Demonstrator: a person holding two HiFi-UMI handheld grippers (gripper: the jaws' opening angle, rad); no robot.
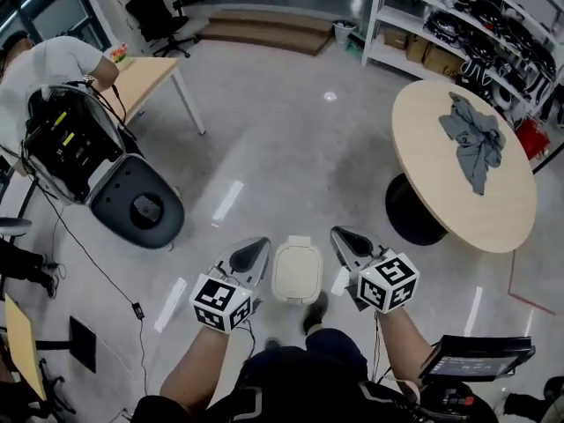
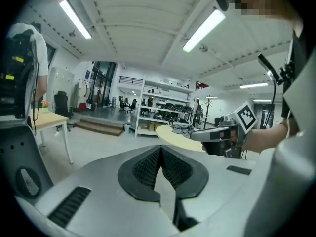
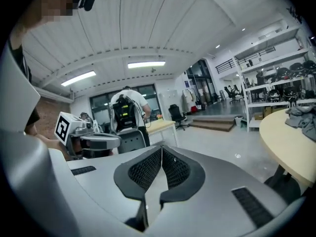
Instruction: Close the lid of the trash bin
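Observation:
A small white trash bin (image 1: pixel 296 270) stands on the grey floor just in front of my feet. From above, its lid looks flat on top of it. My left gripper (image 1: pixel 251 252) hovers at the bin's left side with its jaws shut and empty. At the bin's right side my right gripper (image 1: pixel 346 241) is also shut and empty. Both are held above the floor and point forward, apart from the bin. The bin does not show in either gripper view. The left gripper (image 2: pixel 160 154) view looks across at the right gripper (image 2: pixel 222 132). The right gripper (image 3: pixel 162 157) view shows the left gripper (image 3: pixel 94 141).
A round wooden table (image 1: pixel 432 183) with a grey cloth (image 1: pixel 476 139) stands at the right. At the left a person (image 1: pixel 48 64) bends over a black machine with a dark oval base (image 1: pixel 137 205), next to a desk (image 1: pixel 150 76). Shelves (image 1: pixel 467 25) line the far right. A cable (image 1: pixel 106 276) trails on the floor.

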